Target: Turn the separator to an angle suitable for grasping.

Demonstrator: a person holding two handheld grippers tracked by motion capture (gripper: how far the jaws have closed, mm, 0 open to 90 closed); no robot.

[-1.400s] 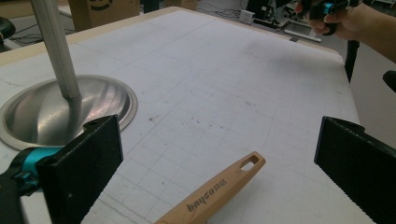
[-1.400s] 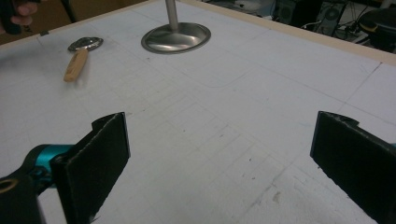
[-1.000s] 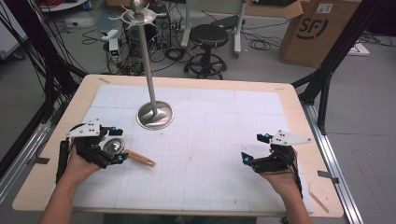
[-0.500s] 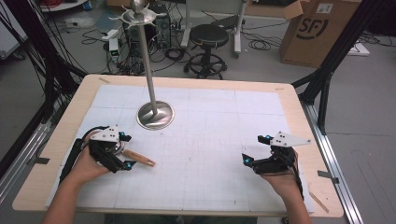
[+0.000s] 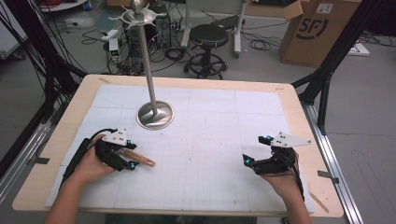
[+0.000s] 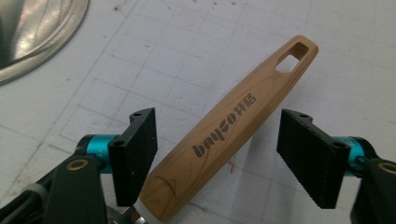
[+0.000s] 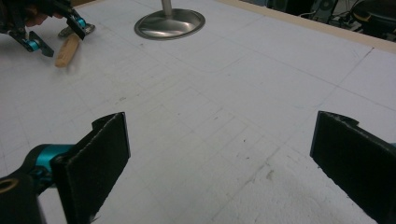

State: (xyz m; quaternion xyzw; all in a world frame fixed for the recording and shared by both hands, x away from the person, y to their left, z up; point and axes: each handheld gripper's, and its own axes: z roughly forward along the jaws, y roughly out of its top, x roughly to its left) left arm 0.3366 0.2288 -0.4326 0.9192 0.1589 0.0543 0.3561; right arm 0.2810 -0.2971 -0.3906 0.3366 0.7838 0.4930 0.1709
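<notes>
A workshop floor strewn with cables, a black stool [image 5: 208, 35] and a cardboard box [image 5: 317, 30] lies behind the pale surface [image 5: 299, 105], which carries a gridded white mat and, toward the far left, a steel stand [image 5: 154, 114] with a tall pole. The thing being worked on is a wooden handle [image 6: 229, 128], lying flat on the mat right at the left tool [image 5: 125, 161], well away from the right tool [image 5: 254, 164], so the left hand is plainly the nearer one. In the left gripper view the handle runs up and to the right between the two black pads, its slotted end pointing away from the tool and its near end, where a white collar begins, passing beneath the tool body. The long axis crosses the gap on a slant instead of lying square to the pads. The left jaws have just been closing around it; the left pad sits close against the wood while the right pad stands off with mat showing between, so it is not clamped yet. The high view shows the handle poking out to the right of the left tool; the printed lettering is readable from the left gripper view. The right gripper view shows its own jaws wide apart over bare mat.
</notes>
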